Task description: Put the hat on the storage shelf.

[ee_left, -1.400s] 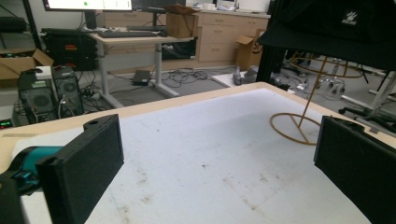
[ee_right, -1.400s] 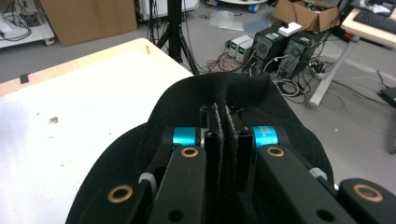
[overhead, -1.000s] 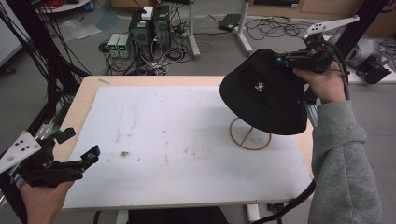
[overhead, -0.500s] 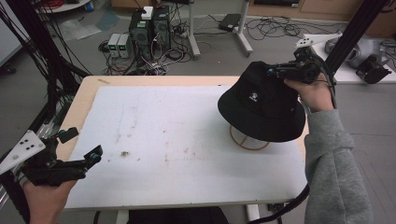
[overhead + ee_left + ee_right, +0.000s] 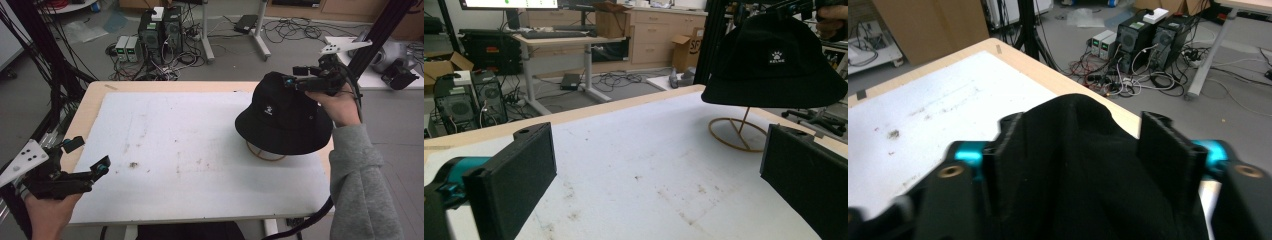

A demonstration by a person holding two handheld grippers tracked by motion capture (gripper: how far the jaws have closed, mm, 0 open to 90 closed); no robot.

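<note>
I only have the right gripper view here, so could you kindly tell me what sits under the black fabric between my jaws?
Observer: It is a black bucket hat; beneath it stands a wooden hat stand with a ring base on the table.
Operator: Thank you. Does the brim touch the table?
Observer: No, the left gripper view shows the brim above the ring base, with the stand's post visible between them.
Operator: And where is the other tool?
Observer: The left tool is at the table's near left corner, jaws wide apart, holding nothing.
</note>
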